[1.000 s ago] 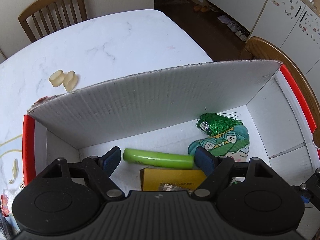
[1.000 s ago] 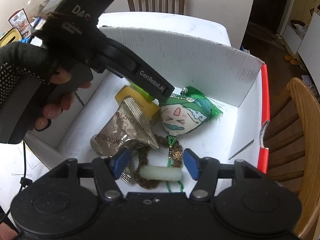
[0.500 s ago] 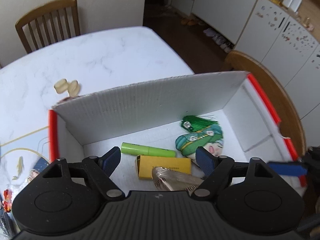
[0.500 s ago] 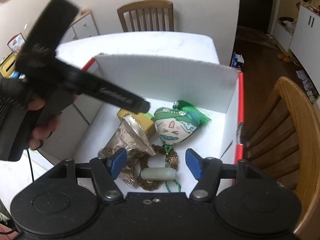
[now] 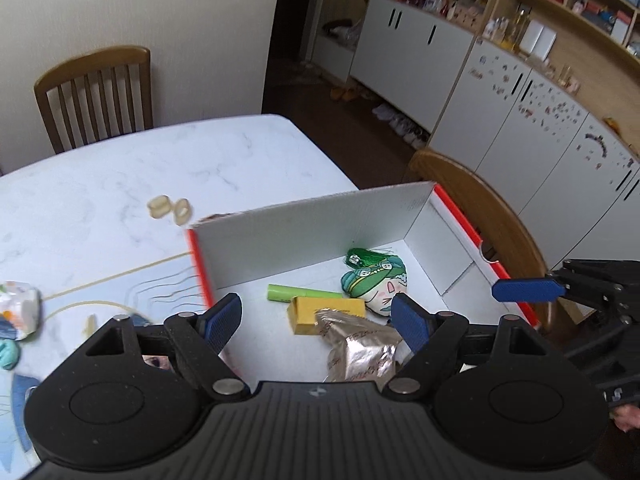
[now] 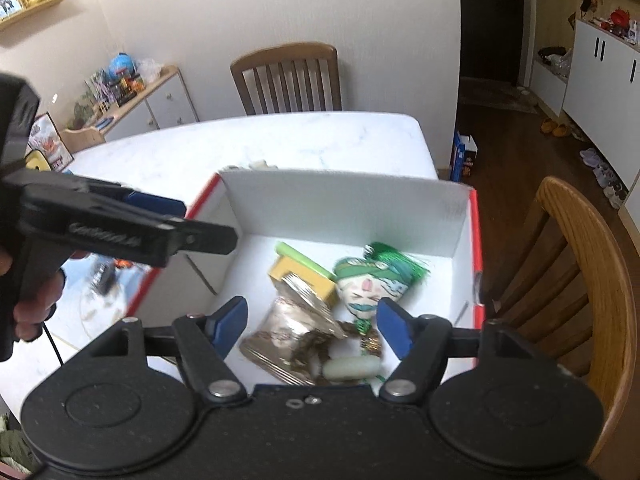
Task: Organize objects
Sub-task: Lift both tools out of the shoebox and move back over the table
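Both tools, left (image 5: pixel 316 318) and right (image 6: pixel 308 322), hang spread and empty over the box (image 6: pixel 344 204); the foil packet (image 6: pixel 288 332), probably light and crinkly, suits an edge pinch.

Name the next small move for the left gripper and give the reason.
Probably swing the left gripper over to the two pale ring-shaped pieces on the marble table. Its jaws are open and empty, the white box already holds the green tube, and those pieces lie outside it.
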### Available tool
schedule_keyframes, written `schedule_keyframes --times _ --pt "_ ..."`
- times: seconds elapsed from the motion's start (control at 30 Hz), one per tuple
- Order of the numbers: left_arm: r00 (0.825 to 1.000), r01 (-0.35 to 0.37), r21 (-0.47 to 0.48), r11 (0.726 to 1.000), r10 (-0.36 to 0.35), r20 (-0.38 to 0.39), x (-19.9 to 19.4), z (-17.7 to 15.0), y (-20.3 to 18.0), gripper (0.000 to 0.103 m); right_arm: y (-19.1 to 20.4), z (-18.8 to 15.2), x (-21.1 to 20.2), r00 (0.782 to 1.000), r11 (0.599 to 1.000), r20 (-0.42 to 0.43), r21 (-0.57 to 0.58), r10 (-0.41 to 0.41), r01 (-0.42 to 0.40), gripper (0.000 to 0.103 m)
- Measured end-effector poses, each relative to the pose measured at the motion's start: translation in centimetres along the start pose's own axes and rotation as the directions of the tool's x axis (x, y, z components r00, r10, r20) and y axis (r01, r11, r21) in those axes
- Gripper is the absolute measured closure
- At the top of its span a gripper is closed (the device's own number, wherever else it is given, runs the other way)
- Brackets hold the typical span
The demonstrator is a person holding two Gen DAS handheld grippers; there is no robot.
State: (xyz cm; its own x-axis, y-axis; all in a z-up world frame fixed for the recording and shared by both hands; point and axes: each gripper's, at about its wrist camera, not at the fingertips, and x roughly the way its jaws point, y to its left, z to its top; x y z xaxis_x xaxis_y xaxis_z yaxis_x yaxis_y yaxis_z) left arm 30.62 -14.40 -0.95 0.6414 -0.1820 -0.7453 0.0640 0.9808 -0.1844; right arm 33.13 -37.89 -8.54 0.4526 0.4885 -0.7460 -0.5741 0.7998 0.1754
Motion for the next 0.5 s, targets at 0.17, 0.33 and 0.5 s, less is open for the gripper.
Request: schedule_keyframes --times 0.17,0.33,0.5 --pt "0.999 0.002 0.018 1.0 -0.003 0.04 -3.4 -1.3 2.5 0.021 2.7 0.2 -0.8 0.999 1.0 0.038 0.01 0.008 -0.009 0.024" --pt "0.998 -0.003 0.024 1.0 0.002 0.06 -6.2 -2.8 5.3 0.017 6.0 0.5 -0.7 0.998 1.0 0.065 0.02 0.017 -0.019 0.018" --pt "0.998 0.001 0.024 1.0 -0.002 0.059 -8.2 -4.3 8.2 0.016 9.2 0.6 -0.3 0.996 0.999 0.088 0.025 0.029 -0.032 0.011"
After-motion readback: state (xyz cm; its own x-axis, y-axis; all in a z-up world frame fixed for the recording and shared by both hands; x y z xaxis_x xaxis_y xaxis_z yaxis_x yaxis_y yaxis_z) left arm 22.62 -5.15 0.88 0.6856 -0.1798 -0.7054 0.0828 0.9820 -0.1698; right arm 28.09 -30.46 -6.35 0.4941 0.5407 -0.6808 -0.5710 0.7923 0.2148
